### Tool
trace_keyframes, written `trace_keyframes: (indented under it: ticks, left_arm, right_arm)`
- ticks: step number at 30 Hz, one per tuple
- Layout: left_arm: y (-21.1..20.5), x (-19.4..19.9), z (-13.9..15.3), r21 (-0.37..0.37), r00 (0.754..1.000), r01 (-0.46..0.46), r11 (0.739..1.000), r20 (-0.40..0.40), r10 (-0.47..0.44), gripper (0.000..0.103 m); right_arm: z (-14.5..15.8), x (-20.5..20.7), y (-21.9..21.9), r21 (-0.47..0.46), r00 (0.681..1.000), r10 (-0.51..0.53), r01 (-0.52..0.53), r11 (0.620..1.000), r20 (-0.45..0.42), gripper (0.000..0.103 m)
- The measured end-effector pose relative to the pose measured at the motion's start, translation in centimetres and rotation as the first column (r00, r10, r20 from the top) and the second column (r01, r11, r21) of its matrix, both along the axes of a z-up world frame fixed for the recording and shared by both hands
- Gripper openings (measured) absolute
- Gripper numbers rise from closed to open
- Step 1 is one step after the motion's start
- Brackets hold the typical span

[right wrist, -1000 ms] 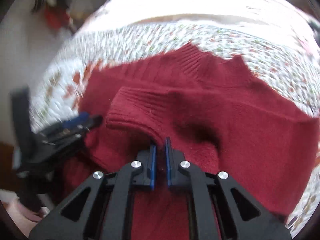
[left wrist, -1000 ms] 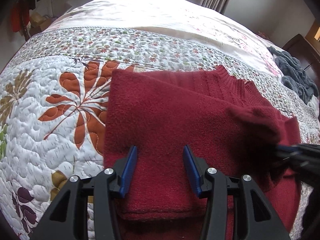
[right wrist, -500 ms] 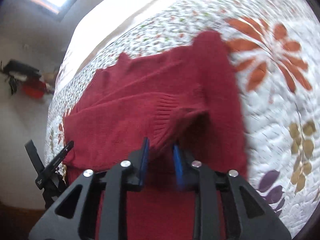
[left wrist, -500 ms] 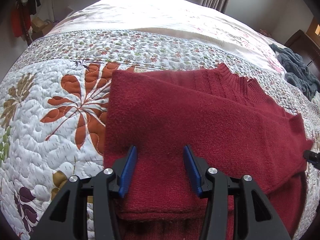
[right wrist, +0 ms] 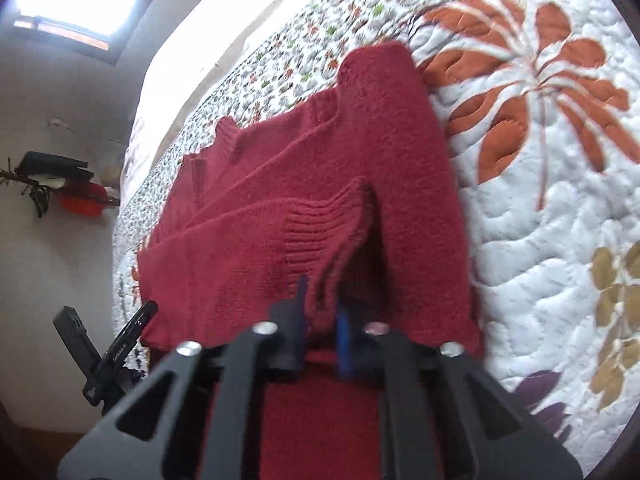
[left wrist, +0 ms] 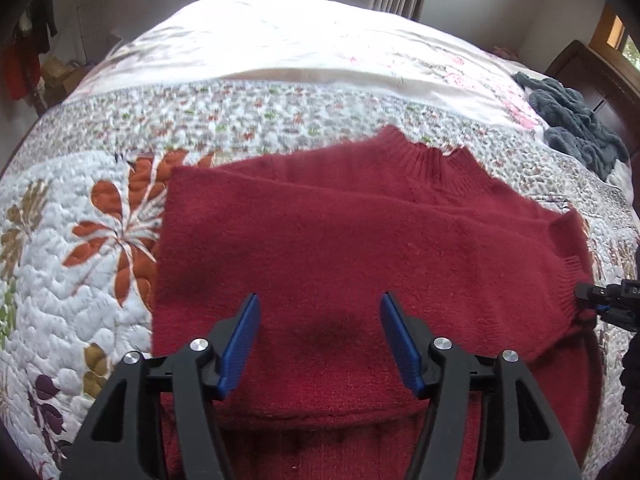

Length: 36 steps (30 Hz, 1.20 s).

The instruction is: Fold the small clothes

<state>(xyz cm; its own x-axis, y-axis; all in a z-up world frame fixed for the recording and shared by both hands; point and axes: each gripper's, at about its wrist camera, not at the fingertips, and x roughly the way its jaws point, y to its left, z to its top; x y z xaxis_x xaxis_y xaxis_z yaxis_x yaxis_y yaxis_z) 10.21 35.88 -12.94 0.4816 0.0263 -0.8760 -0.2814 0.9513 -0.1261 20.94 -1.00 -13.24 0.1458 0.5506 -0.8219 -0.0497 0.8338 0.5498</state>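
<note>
Left wrist: left gripper spread wide, empty, above the dark red knitted sweater on the floral quilted bed. Right wrist: right gripper pinches the ribbed sleeve cuff; sleeve-folding underway, next lay it flat.

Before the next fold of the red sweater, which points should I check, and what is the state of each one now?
1. Right gripper has the ribbed sleeve cuff between its fingers: ok, though blur hides how firm the grip is.
2. Left gripper open, holding nothing: ok.
3. Sweater body flat on the quilt: ok.
4. Sleeve laid flat across the body: not ok, the cuff is lifted.
5. Grey garment apart from the sweater: ok.
6. Near hem aligned: cannot tell, the grippers cover it.
</note>
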Motion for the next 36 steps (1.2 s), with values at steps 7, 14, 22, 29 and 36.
trace_keyframes:
  ticks: [7,14,22,29,36]
  left_arm:
    - [0.5,-0.5,-1.0,-0.002,1.000,-0.008,1.000,-0.012,0.008,0.065]
    - [0.2,-4.4,2.7,0.009,1.000,0.013,1.000,-0.007,-0.013,0.064]
    - [0.9,-16.4,5.4,0.049,0.997,0.015,0.999,-0.079,-0.011,0.071]
    - [0.9,-25.9,4.7,0.051,0.982,-0.022,0.998,-0.188,0.031,0.072]
    - [0.3,-31.1,2.2,-0.002,0.962,-0.050,0.999,-0.268,0.047,0.072]
  right_arm:
    - [-1.8,-0.5,-0.4,-0.071,1.000,-0.002,0.000,0.998,-0.024,0.009]
    - [3.4,-4.6,-1.1,-0.139,0.991,0.057,-0.040,0.990,0.122,0.043]
    - [6.8,-18.2,-5.7,-0.174,0.979,0.153,-0.129,0.976,0.132,0.048]
    - [6.1,-28.1,-8.7,-0.213,0.982,0.179,-0.162,0.963,0.062,0.056]
    - [4.2,-32.6,-11.3,-0.211,0.988,0.152,-0.151,0.966,-0.010,0.056]
